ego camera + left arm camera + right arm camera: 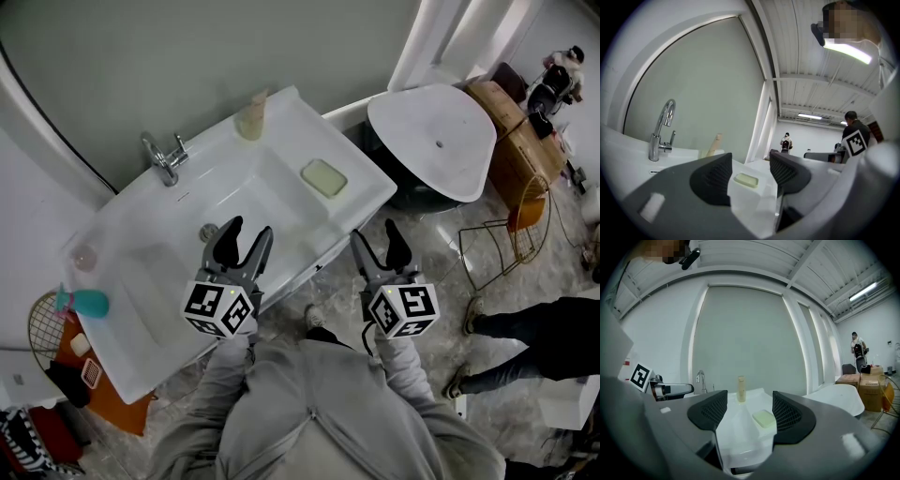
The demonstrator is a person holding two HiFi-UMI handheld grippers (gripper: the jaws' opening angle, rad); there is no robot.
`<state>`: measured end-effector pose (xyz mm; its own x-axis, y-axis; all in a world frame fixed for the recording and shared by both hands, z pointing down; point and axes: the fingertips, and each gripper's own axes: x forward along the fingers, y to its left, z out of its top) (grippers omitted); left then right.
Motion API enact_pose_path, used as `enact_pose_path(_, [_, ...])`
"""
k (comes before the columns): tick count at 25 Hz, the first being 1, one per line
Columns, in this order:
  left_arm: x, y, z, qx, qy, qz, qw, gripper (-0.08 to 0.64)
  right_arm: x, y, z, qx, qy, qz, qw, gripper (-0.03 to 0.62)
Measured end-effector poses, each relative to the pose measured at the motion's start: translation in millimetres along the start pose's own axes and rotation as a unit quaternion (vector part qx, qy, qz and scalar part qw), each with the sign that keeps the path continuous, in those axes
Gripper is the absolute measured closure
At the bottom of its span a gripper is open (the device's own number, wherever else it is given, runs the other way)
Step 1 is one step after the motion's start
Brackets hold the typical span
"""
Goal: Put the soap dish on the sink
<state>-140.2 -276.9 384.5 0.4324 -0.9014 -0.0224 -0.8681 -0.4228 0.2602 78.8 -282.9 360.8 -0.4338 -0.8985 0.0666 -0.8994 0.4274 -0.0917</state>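
A pale green soap dish (324, 177) lies on the right ledge of the white sink (159, 309); it also shows as the soap dish (746, 180) and the soap dish (764, 418) between each gripper's jaws, well beyond them. My left gripper (243, 236) hangs open over the sink's front edge with nothing between its fingers. My right gripper (380, 242) stands open and empty off the sink's right front corner, a short way from the dish.
A chrome tap (165, 160) and a beige bottle (251, 117) stand at the sink's back. A teal object (87, 303) lies on the left ledge. A white bathtub (434, 142), cardboard boxes (514, 131) and a wire chair (511, 234) are to the right. A bystander's legs (525, 328) are nearby.
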Motion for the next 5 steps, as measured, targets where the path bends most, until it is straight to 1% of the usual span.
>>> enact_pose_path(5, [3.9, -0.6, -1.6, 0.005, 0.003, -0.001, 1.0000, 0.287, 2.0, -3.3, -2.3, 0.000, 0.002, -0.003, 1.000, 0.290])
